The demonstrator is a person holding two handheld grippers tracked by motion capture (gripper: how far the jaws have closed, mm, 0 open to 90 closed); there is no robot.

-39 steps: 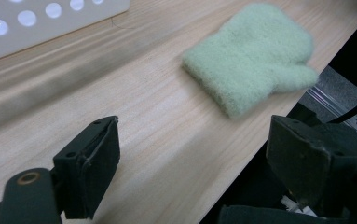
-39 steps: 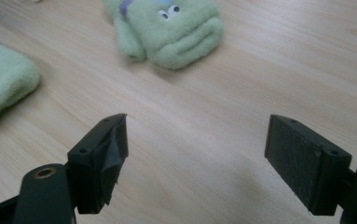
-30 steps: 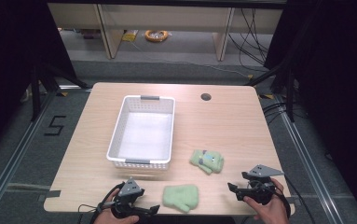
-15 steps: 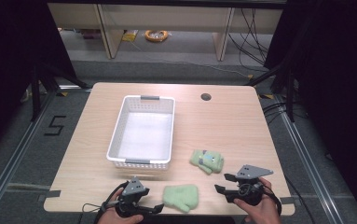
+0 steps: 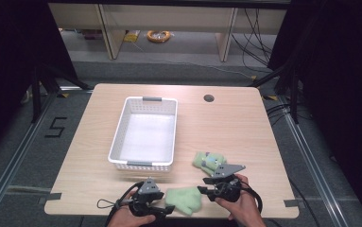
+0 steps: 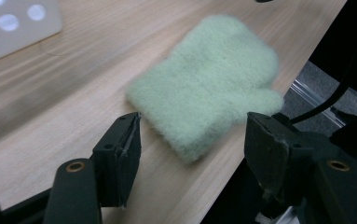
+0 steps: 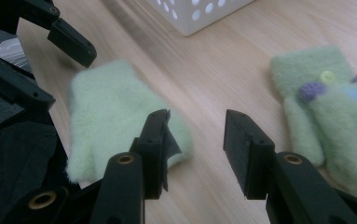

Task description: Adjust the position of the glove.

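Observation:
A plain green mitten lies flat at the table's front edge, between my two grippers. My left gripper is at its cuff; in the left gripper view the cuff end of the mitten reaches between the jaws of my gripper, which have just been closing and do not press on it. My right gripper is at the mitten's other end; its jaws have just been closing too, and its gripper stands beside the mitten with bare table between the pads. A second green mitten with purple and blue trim lies just behind.
A white perforated basket stands empty mid-table, behind the mittens. The table's front edge runs right under both grippers. A round cable hole sits at the back right.
My right hand has moved left, away from the trimmed mitten and up to the plain one. My left hand has edged right toward the plain mitten's cuff.

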